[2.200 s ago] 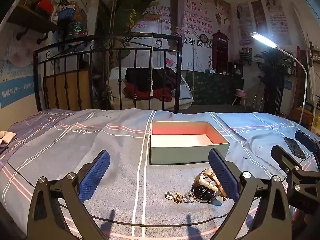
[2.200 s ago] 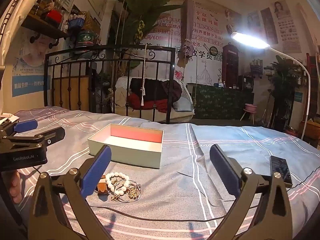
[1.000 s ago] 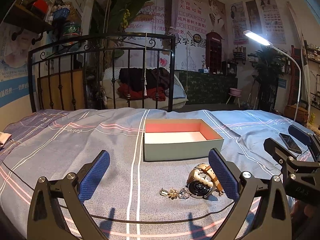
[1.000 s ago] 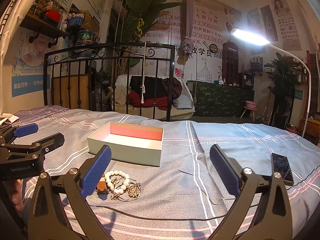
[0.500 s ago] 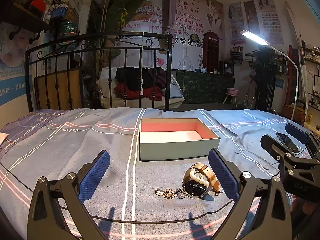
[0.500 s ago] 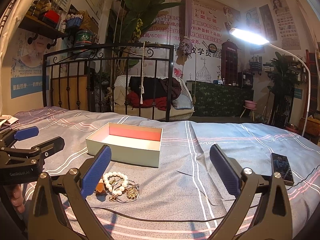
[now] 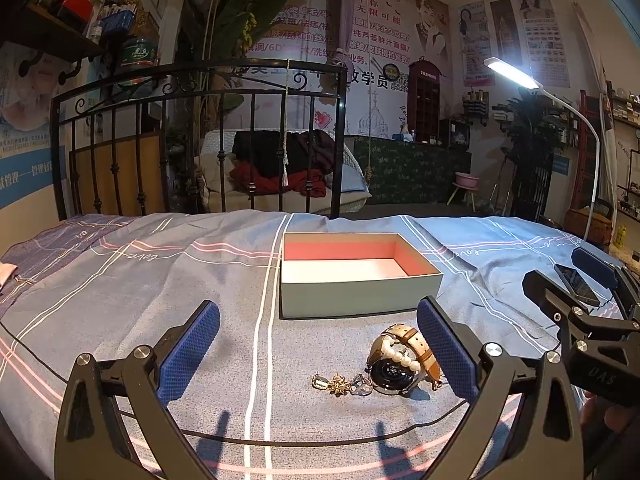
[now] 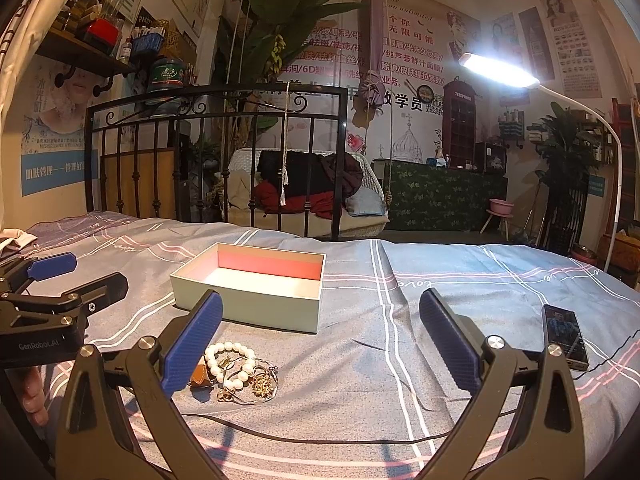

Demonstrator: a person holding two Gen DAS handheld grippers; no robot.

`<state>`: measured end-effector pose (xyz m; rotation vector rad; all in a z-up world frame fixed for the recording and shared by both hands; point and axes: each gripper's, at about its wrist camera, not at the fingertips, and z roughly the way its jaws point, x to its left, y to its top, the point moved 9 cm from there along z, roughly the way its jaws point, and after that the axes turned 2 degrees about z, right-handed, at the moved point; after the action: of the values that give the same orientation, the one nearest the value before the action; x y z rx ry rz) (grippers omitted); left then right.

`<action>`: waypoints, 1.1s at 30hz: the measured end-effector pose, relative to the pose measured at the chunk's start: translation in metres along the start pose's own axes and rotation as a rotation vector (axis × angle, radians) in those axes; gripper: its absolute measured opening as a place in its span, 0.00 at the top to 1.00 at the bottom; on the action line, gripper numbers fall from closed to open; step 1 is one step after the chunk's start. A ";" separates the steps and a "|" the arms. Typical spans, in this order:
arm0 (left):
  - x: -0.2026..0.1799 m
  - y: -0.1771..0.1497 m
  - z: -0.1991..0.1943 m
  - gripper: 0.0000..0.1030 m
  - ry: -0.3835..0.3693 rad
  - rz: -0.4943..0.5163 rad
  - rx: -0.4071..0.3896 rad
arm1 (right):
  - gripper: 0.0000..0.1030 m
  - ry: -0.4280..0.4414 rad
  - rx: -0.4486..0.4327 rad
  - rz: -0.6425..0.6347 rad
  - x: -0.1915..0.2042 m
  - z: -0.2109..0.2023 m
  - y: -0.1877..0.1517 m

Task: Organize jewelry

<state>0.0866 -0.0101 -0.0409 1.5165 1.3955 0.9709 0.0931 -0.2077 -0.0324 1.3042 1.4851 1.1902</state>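
I am looking at a small heap of jewelry lying on the grey-blue striped bedsheet (image 7: 160, 280), just in front of the open pale green cardboard box with a pink lining (image 7: 360, 292). In the heap, a round-faced wristwatch with a tan leather strap (image 7: 394, 372) is sitting with a white pearl bead bracelet (image 7: 400, 356) draped across it, and a tangle of small gold chain pieces (image 7: 340, 384) is touching the watch on its left. In the right wrist view the same pearl bracelet (image 8: 230, 364) is lying against thin silver bangles and gold pieces (image 8: 256, 388), partly hidden behind one blue pad.

The box is standing empty as far as I can see, its white floor showing; in the right wrist view the box (image 8: 256, 304) is sitting beyond the heap, apart from it.

I am holding the left gripper (image 7: 316, 348) low over the sheet with its jaws spread wide and nothing between them; the heap is lying just inside the right-hand blue pad (image 7: 444, 348). The right gripper (image 8: 320, 344) is hanging likewise with its jaws wide apart and empty, the heap just beside its left-hand pad (image 8: 192, 340).

A thin black cable (image 8: 320, 438) is running across the sheet under both grippers. A dark smartphone (image 8: 564, 336) is lying on the sheet to the far right. Beyond the bed, a black iron bed frame (image 7: 200, 80) is standing, and a lit white floor lamp (image 8: 500, 68) is shining over the room.
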 end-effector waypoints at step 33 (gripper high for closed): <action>0.007 -0.025 0.018 0.06 -0.039 -0.016 0.207 | 0.06 0.011 0.143 0.006 0.004 0.021 -0.016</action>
<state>0.0952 -0.0034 -0.0706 1.6628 1.5156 0.8025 0.1089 -0.2014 -0.0524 1.3988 1.5999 1.1135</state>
